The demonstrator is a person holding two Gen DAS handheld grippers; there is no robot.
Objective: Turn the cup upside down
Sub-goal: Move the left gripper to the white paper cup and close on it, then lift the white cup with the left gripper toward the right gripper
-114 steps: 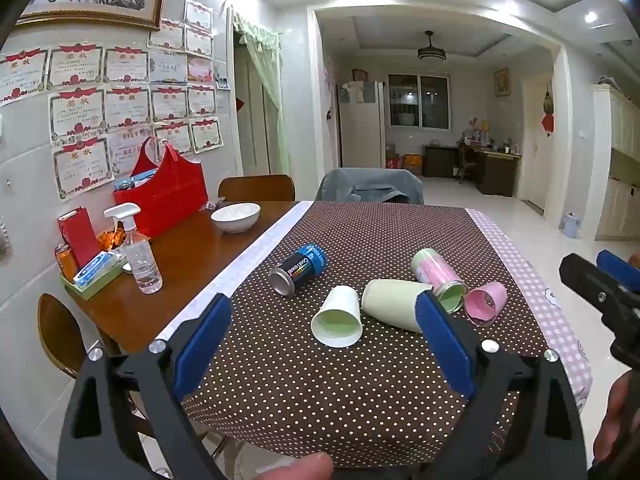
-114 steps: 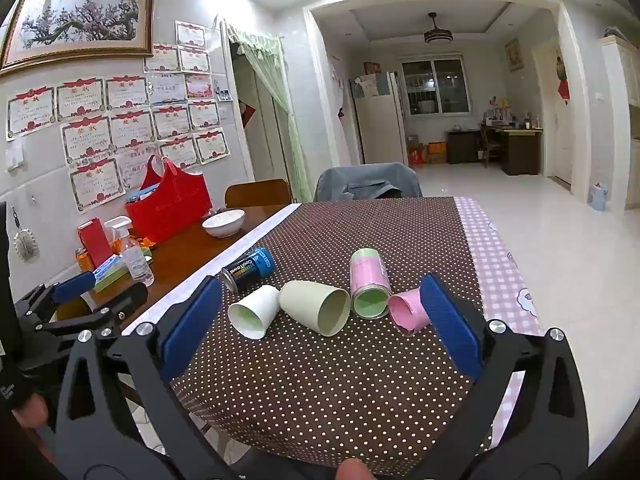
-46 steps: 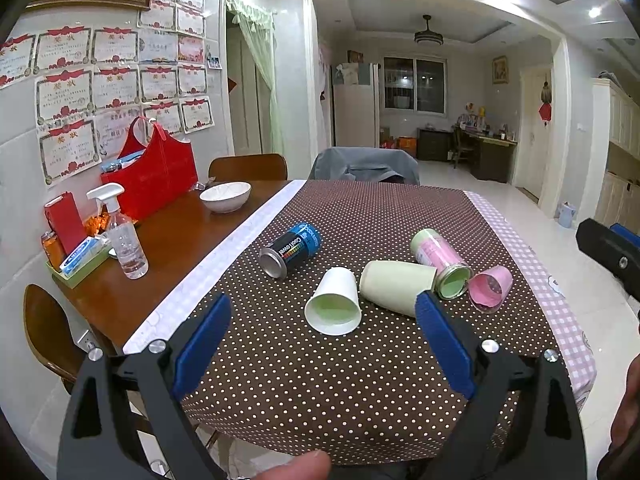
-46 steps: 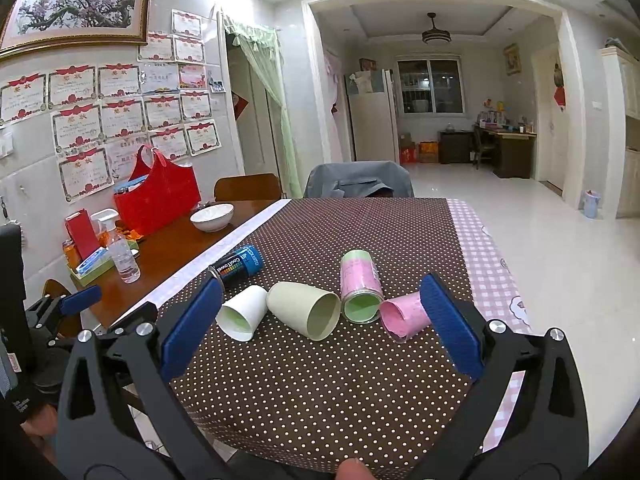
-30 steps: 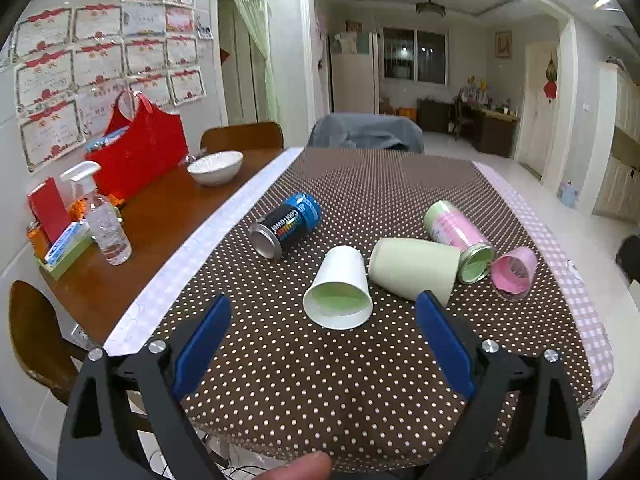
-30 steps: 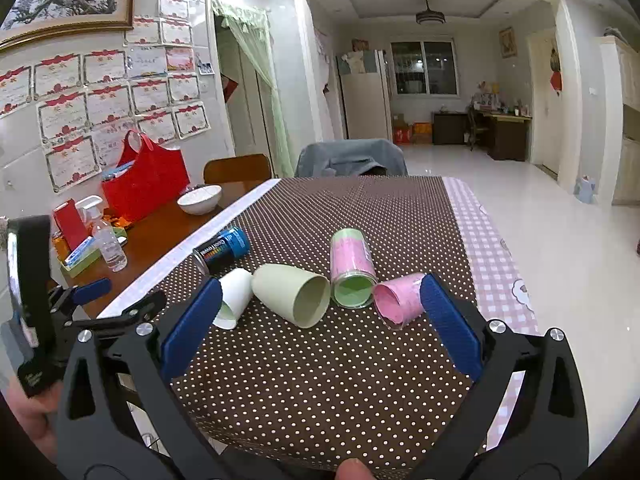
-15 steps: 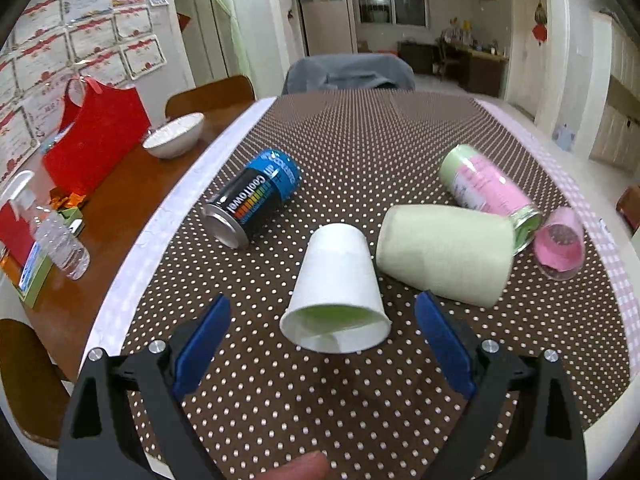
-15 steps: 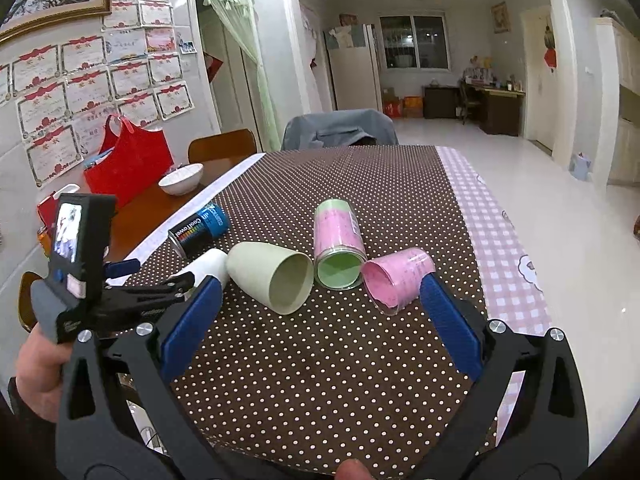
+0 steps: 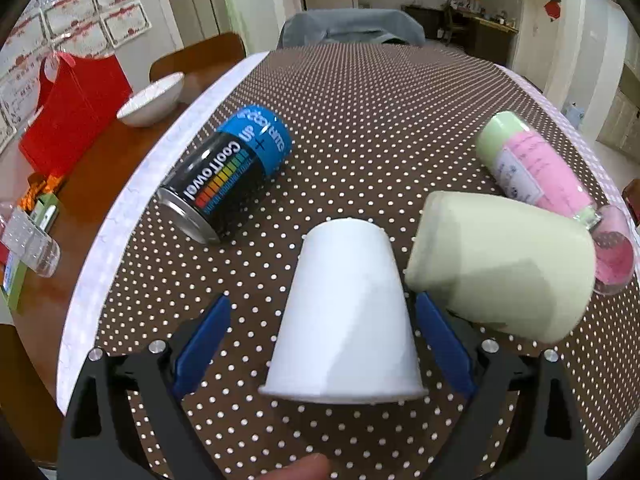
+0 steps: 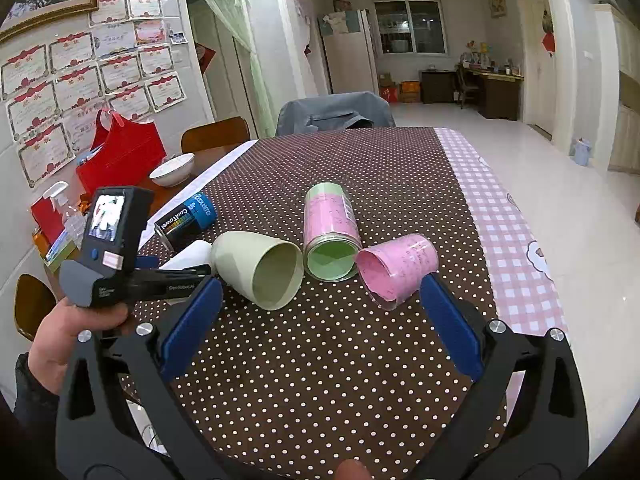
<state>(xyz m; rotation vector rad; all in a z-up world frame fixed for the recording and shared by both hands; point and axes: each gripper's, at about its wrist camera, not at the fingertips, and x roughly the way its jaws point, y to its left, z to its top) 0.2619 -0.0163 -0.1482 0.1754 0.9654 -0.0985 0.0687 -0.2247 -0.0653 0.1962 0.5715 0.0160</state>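
A white paper cup (image 9: pixel 344 312) lies on its side on the dotted tablecloth (image 9: pixel 360 120), its rim toward me. My left gripper (image 9: pixel 320 344) is open, its blue fingers on either side of the cup; the right finger looks close to or touching it, the left one stands apart. In the right wrist view the cup (image 10: pixel 188 258) is mostly hidden behind the left gripper's body (image 10: pixel 116 256). My right gripper (image 10: pixel 316 332) is open and empty above the cloth, short of a pale green cup (image 10: pixel 260 268) and a pink cup (image 10: pixel 396 272), both lying on their sides.
A black and blue can (image 9: pixel 232 176) lies left of the white cup. A pink and green canister (image 9: pixel 532 168) lies at the right. The pale green cup (image 9: pixel 500 264) lies against the white cup's right. A white bowl (image 9: pixel 152 100), red bag (image 9: pixel 68 116) and spray bottle (image 10: pixel 66 208) stand on the wooden table at left.
My left gripper has moved forward and down until its fingers sit on either side of the white cup. The right gripper has drifted slightly closer to the cups and stays open.
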